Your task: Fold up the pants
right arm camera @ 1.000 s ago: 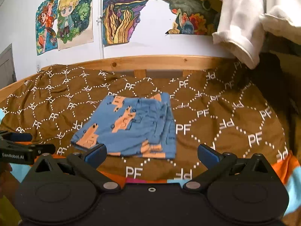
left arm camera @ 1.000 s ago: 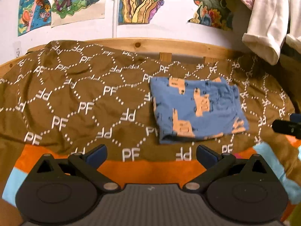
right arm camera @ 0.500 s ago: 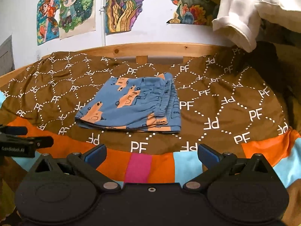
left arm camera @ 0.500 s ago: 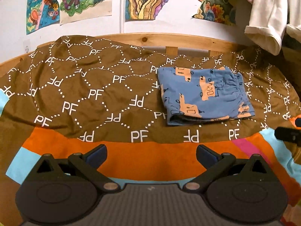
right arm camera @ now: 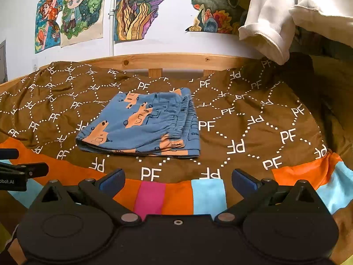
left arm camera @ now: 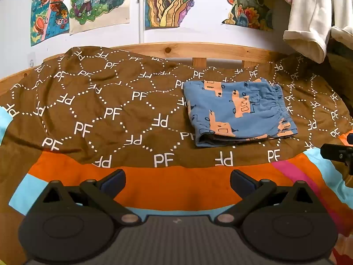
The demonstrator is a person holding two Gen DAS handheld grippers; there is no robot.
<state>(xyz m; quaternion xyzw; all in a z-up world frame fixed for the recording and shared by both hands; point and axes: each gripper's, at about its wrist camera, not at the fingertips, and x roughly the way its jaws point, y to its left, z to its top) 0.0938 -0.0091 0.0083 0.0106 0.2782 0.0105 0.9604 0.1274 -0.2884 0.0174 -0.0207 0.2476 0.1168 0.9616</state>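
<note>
Nearest us, our left gripper (left arm camera: pixel 177 182) and right gripper (right arm camera: pixel 177 180) hang released and empty over the blanket's (left arm camera: pixel 167 190) striped edge. Beyond them the pants (left arm camera: pixel 239 113) lie folded into a flat blue rectangle with orange prints, gathered waistband to the right, on the brown bed cover (left arm camera: pixel 106 110). How many layers the fold has we cannot tell. Farther back are the wooden bed rail (left arm camera: pixel 198 50) and posters (left arm camera: pixel 81 4).

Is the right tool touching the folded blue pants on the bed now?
Apart. In the right wrist view, the open right tool sits short of the folded pants, with brown blanket showing between them.
</note>
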